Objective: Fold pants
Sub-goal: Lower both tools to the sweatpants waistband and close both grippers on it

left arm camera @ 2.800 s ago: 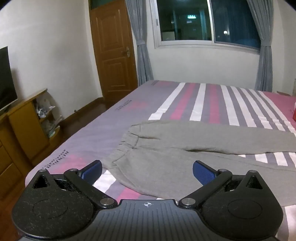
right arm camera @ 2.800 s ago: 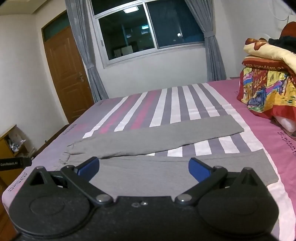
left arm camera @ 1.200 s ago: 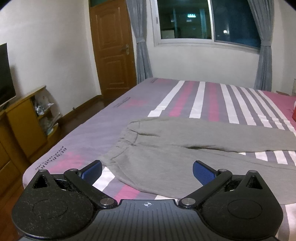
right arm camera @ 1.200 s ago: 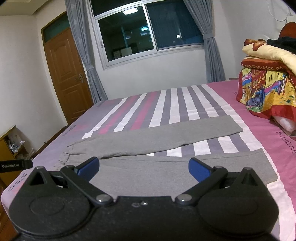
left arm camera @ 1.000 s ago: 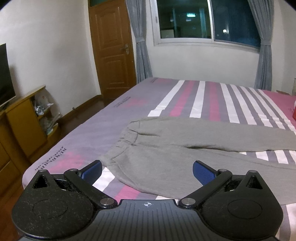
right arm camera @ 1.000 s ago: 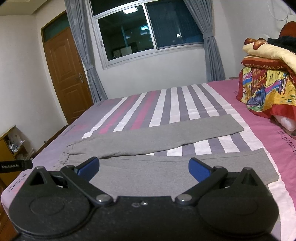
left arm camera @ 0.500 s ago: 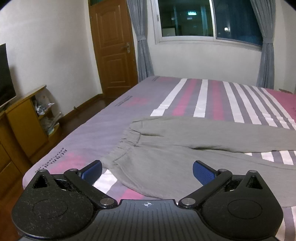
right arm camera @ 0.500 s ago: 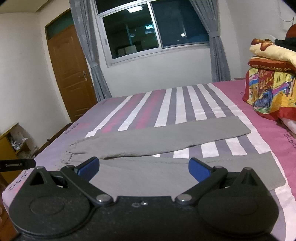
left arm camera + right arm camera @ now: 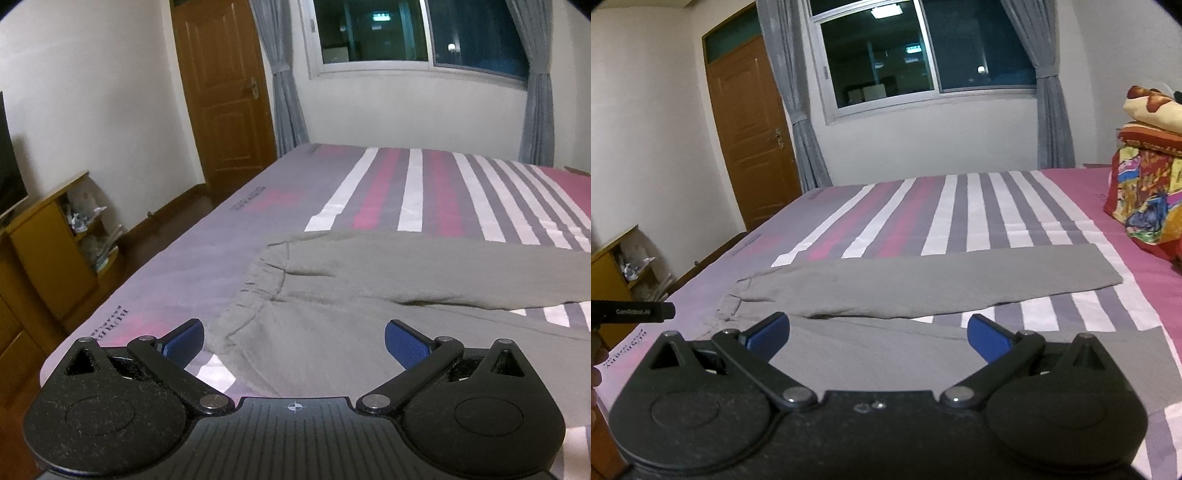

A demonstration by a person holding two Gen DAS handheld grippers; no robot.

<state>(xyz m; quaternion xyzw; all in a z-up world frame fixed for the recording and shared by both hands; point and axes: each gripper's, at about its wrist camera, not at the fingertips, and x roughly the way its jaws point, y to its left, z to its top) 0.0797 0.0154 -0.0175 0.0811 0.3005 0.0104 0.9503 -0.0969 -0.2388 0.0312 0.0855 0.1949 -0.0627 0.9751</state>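
left gripper (image 9: pixel 293 338) gaping wide, holding nothing | right gripper (image 9: pixel 877 332) likewise | pants (image 9: pixel 923 284) lying at 12 o'clock | risk: pinching the bedsheet (image 9: pixel 960 218) too

the pants (image 9: pixel 923 284) are plain grey. the bed sheet (image 9: pixel 960 210) has white, grey and magenta-pink stripes, solid pink on its right side. both grippers are black with blue pads (image 9: pixel 406 345). door (image 9: pixel 225 92) is orange-brown wood, curtains (image 9: pixel 1052 110) grey-blue, and the folded blanket (image 9: pixel 1145 199) is a red, yellow and blue print.
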